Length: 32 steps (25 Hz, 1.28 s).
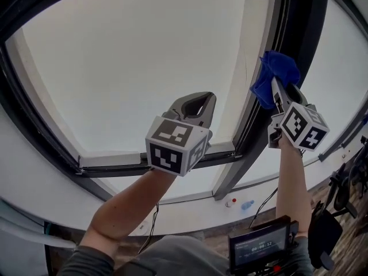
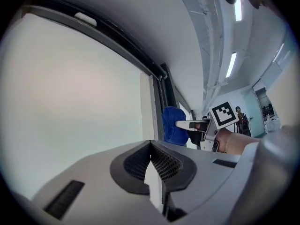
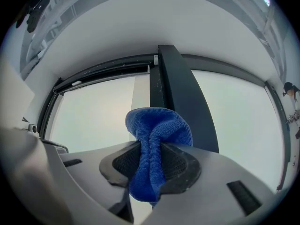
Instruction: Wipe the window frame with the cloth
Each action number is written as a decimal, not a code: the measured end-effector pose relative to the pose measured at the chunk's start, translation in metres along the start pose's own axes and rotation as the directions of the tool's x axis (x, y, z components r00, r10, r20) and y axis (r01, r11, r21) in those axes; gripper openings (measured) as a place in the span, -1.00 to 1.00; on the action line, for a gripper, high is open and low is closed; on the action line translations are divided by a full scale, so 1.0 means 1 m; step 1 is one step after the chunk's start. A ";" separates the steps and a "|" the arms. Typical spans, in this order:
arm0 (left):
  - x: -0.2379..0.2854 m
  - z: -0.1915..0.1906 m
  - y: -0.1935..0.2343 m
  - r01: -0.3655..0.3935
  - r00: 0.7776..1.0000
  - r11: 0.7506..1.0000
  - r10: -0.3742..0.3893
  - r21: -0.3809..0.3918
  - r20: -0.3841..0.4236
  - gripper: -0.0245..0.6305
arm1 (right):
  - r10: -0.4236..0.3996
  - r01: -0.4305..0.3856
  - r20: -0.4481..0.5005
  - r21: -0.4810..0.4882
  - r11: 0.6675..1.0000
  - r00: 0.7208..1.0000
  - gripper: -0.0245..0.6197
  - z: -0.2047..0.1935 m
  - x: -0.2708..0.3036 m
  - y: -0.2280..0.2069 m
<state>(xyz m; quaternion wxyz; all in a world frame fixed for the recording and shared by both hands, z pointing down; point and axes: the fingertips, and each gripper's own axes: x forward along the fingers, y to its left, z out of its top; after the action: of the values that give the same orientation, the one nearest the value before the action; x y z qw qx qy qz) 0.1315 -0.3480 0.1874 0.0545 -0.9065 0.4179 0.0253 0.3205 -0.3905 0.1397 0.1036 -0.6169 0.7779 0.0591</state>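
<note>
Wiping step: right gripper point(image 3: 150, 161) fingers clamp the cloth point(image 3: 157, 128) at the window frame point(image 3: 180, 97), left gripper point(image 2: 152, 170) fingers closed on nothing; next, probably slide the cloth along it.

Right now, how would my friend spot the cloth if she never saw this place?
Find the big pale window, then the dark upright frame post at its right. Beside that post, the right gripper pinches the cloth in its jaws: bunched and bright blue amid grey and black.

Office-like interior, large windows point(image 1: 138, 62) in dark frames point(image 3: 176, 86), dark office chairs point(image 1: 344, 191) on wood-look floor point(image 1: 349, 256), linear ceiling lights point(image 2: 231, 64), exposed ceiling pipes point(image 2: 213, 41).
</note>
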 end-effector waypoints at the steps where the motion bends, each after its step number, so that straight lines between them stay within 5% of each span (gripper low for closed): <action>1: -0.002 -0.007 0.000 -0.009 1.000 1.000 0.009 0.001 -0.007 -0.90 | -0.001 0.001 -0.010 0.002 1.000 1.000 -0.54 -0.010 -0.002 -0.001; 22: -0.019 -0.162 -0.009 -0.086 0.985 0.996 0.080 -0.030 -0.152 -0.90 | -0.013 0.022 -0.185 0.047 0.999 0.983 -0.54 -0.216 -0.050 -0.011; 32: -0.023 -0.242 -0.012 -0.102 0.962 0.993 0.082 -0.065 -0.259 -0.90 | -0.030 0.050 -0.321 0.053 0.997 0.947 -0.54 -0.326 -0.067 -0.019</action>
<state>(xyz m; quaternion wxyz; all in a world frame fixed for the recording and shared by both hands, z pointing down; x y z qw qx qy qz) 0.1258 -0.3524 0.4309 -0.0364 -0.8833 0.4617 -0.0731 0.3248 -0.4029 0.4733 -0.0041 -0.6306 0.7732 -0.0671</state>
